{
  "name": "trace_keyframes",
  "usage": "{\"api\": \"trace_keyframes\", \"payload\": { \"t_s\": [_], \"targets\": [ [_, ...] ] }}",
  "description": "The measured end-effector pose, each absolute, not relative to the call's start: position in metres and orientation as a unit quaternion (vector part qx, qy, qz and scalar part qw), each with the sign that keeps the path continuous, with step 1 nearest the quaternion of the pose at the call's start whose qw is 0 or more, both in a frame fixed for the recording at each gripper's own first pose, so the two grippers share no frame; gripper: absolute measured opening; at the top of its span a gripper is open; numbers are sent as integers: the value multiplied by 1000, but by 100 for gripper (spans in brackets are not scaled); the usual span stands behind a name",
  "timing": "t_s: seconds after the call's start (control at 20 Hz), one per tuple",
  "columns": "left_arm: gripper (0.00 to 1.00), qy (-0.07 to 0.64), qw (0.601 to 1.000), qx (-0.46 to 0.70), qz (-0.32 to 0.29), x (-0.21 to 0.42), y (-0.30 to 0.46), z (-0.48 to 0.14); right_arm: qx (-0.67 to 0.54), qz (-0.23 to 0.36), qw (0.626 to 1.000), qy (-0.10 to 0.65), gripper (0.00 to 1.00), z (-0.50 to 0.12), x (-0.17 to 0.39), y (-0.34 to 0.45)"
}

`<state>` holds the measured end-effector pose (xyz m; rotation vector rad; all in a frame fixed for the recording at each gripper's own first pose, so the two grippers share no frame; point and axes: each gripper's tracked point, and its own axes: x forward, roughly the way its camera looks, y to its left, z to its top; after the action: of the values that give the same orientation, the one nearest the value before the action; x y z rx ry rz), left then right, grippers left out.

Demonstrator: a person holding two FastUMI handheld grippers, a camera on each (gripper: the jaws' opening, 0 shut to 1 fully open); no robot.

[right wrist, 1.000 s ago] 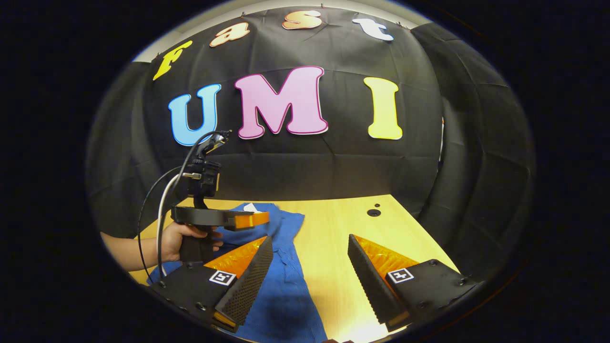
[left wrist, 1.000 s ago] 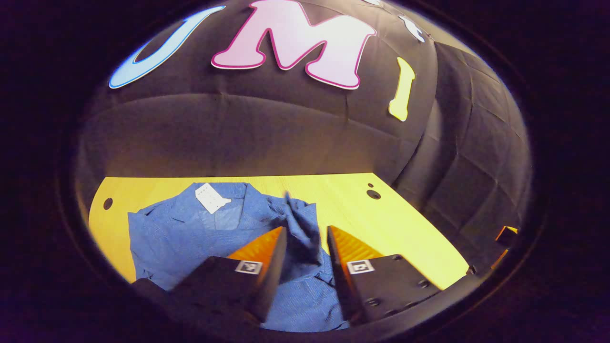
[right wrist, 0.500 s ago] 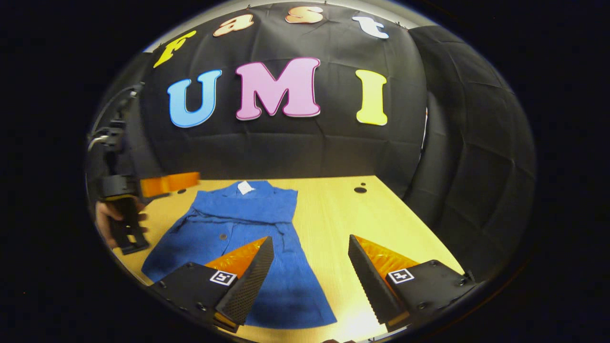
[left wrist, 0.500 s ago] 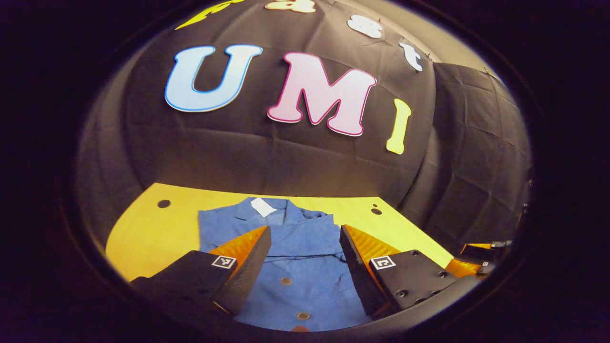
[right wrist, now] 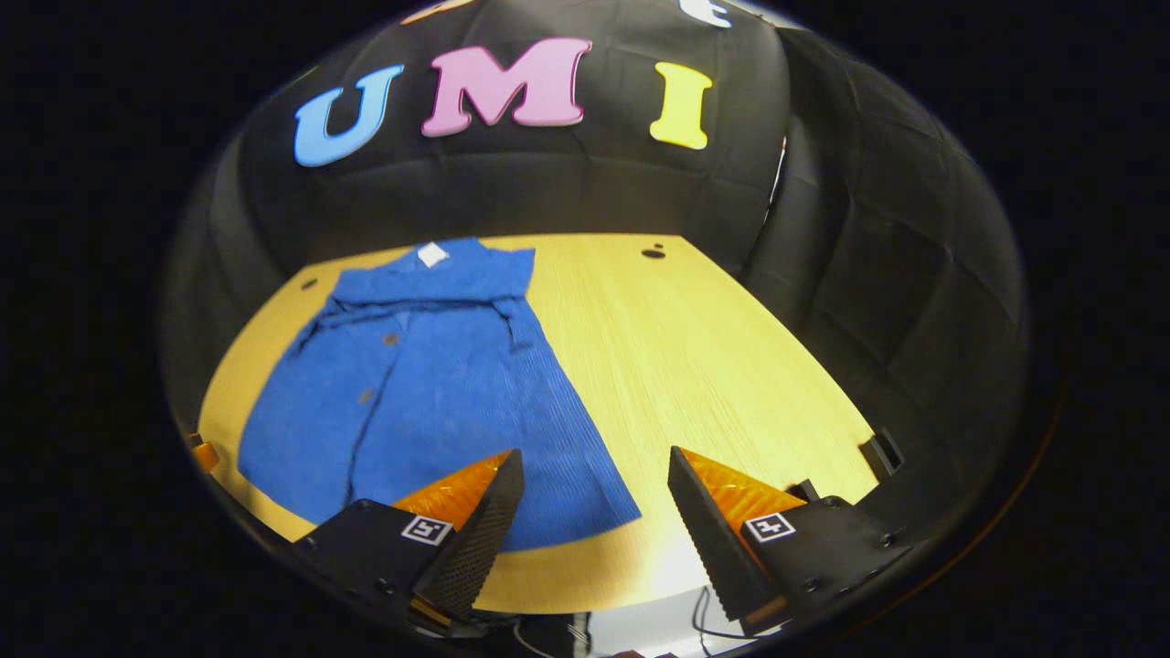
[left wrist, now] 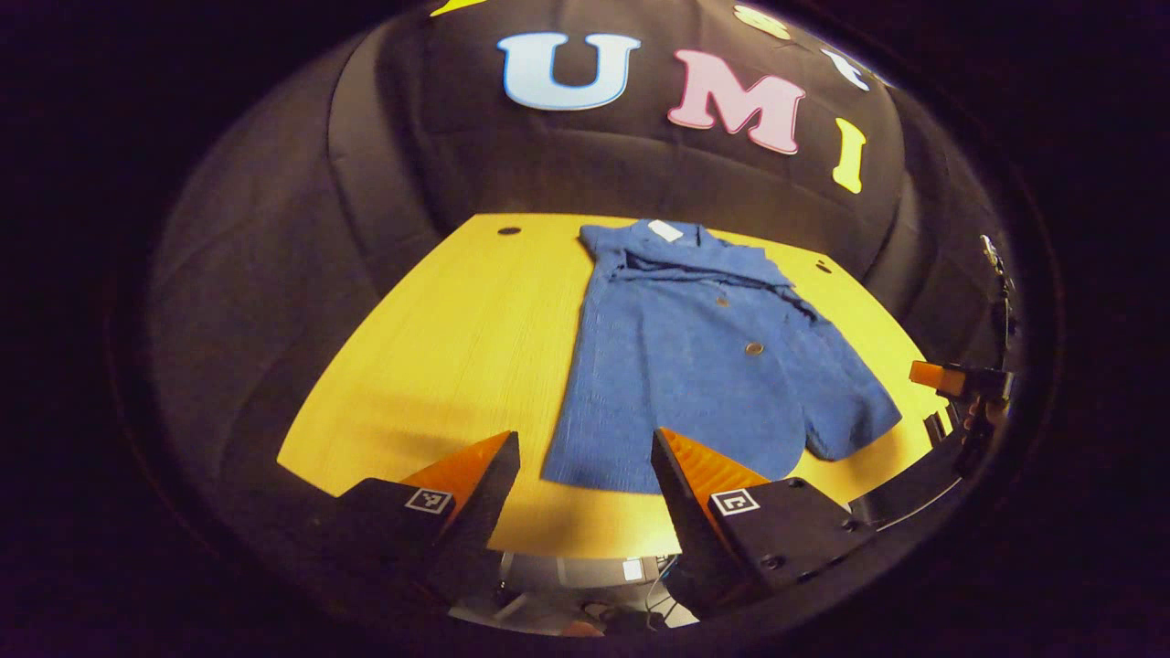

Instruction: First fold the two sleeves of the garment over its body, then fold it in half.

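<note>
A blue buttoned shirt (left wrist: 704, 356) lies flat on the yellow wooden table (left wrist: 457, 338), collar and white tag toward the booth wall, both sleeves folded in over its body. In the right gripper view the same shirt (right wrist: 430, 375) spreads over the table's left half. My left gripper (left wrist: 585, 457) hangs open above the table's near edge, just short of the shirt's hem, holding nothing. My right gripper (right wrist: 594, 475) is open too, near the front edge beside the hem's right corner. At the right rim of the left gripper view I see part of the other gripper (left wrist: 960, 384).
Bare wood (right wrist: 713, 347) stretches right of the shirt. Small round holes (right wrist: 653, 252) sit near the table's far corners. Black booth cloth closes in the back and sides. Cables and floor show below the table's front edge (left wrist: 585, 548).
My left gripper let go of the sleeve, which now lies folded on the body. Both grippers have drawn back and up to the table's near edge.
</note>
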<state>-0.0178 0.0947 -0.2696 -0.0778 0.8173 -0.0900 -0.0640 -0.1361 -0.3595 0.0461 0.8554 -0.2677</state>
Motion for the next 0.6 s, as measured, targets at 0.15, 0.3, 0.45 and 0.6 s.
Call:
{"api": "trace_keyframes", "payload": {
  "t_s": [0.15,0.3,0.45,0.6],
  "targets": [
    [85,428,903,-21,-45,-18,92,-302,15,-129,886,446,100,-384,-67,-141],
    [85,435,899,18,-34,-9,95,-312,17,-141,880,453,100,-397,-62,-144],
    [85,445,895,17,-26,11,93,-317,42,-142,867,475,100,-417,-59,-144],
    [85,454,890,-12,-27,33,81,-318,62,-138,857,492,94,-431,-56,-145]
  ]
}}
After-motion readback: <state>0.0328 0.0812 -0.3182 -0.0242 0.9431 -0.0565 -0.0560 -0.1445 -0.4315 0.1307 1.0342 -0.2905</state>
